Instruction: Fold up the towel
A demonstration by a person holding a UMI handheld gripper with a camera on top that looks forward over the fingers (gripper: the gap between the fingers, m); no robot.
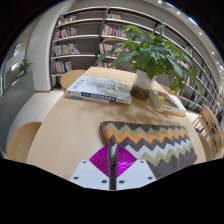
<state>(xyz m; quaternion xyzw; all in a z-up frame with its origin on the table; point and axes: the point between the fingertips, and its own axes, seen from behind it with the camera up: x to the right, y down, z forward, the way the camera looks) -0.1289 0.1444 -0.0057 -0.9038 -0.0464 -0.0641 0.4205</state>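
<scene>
a zigzag-patterned towel [150,146] is spread on the wooden worktop [70,125], its near edge pinched between the almost fully closed fingers of the gripper [112,157]. a book [98,89] lies at 11 o'clock from the towel, a potted plant [146,52] at 12, with bookshelves [85,35] behind.

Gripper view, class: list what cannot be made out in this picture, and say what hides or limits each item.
1. Towel: its near edge, hidden behind the gripper in the gripper view.
2. Book: cover text too small to read.
3. Plant: its pot is mostly hidden by leaves and lost in their shade.
4. Shelves: book titles too small and distant.
5. Table: far end hidden behind the book and plant.
The jaws look closed, pads together.
</scene>
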